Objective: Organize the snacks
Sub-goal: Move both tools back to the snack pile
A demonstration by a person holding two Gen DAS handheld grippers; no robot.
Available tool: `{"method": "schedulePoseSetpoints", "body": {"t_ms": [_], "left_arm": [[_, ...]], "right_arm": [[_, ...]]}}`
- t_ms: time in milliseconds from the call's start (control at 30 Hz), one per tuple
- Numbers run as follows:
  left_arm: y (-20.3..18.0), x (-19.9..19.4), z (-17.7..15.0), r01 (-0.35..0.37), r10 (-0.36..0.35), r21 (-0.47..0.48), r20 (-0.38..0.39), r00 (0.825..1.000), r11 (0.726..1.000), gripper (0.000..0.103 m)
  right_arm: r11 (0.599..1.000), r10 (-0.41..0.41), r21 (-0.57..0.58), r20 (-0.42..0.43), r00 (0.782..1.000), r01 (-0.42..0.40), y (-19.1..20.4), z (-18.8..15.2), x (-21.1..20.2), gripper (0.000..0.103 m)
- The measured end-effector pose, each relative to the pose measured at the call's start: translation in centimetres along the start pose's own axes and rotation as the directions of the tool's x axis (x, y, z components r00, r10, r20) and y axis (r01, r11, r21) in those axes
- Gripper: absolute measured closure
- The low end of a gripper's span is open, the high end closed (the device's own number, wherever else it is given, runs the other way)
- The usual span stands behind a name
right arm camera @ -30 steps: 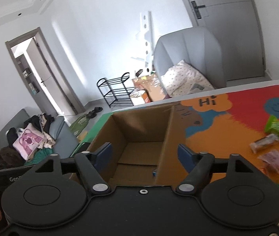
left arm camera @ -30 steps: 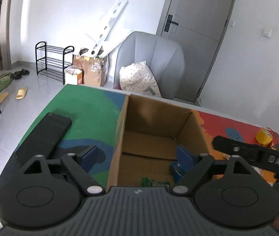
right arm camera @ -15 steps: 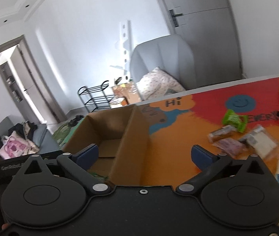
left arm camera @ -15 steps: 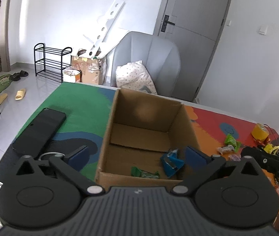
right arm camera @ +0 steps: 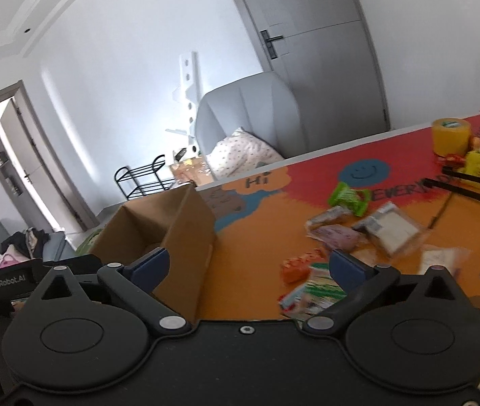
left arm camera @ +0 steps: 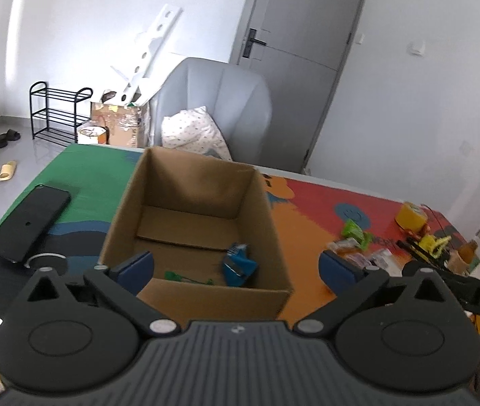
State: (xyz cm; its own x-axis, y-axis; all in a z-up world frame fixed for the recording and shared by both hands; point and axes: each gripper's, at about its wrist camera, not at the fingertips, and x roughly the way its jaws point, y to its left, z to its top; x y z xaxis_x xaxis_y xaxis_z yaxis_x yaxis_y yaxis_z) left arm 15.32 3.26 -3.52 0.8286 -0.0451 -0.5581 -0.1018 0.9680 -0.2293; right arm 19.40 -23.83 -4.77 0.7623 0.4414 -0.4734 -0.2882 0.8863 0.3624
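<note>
1. Both claws, left claw (left arm camera: 236, 267) and right claw (right arm camera: 248, 269), have just spread wide, nothing between them.
2. Two packets (left arm camera: 238, 265) lie in the box (left arm camera: 213, 296) now.
3. My right claw has swung toward the snacks (right arm camera: 334, 237) loose on the worktop (right arm camera: 250, 233); I judge another pickup comes next.

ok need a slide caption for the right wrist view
Open right tongs facing loose snack packets on the colourful mat, beside the cardboard box.

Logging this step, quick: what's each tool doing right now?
Left tool: open, holding nothing, jaws just opened over the box.
Right tool: open, empty, jaws just opened.
</note>
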Motion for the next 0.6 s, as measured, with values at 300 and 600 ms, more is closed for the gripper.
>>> {"method": "schedulePoseSetpoints", "body": {"t_ms": [300,600], "left_arm": [[-3.4,0.2,-1.3,0.053,-0.052,0.060,-0.021,0.998,0.997,0.000],[-7.1,0.8,-2.6,0.102,-0.098,0.125,-0.036,0.995,0.987,0.000]], "right_arm": [[0.998,-0.055,0.030,0.017,0.998,0.055,-3.0,-1.1,-2.1,0.000],[0.993,-0.118,0.030,-0.006,0.993,0.118,-5.4,-1.6,-3.4,0.000]]}}
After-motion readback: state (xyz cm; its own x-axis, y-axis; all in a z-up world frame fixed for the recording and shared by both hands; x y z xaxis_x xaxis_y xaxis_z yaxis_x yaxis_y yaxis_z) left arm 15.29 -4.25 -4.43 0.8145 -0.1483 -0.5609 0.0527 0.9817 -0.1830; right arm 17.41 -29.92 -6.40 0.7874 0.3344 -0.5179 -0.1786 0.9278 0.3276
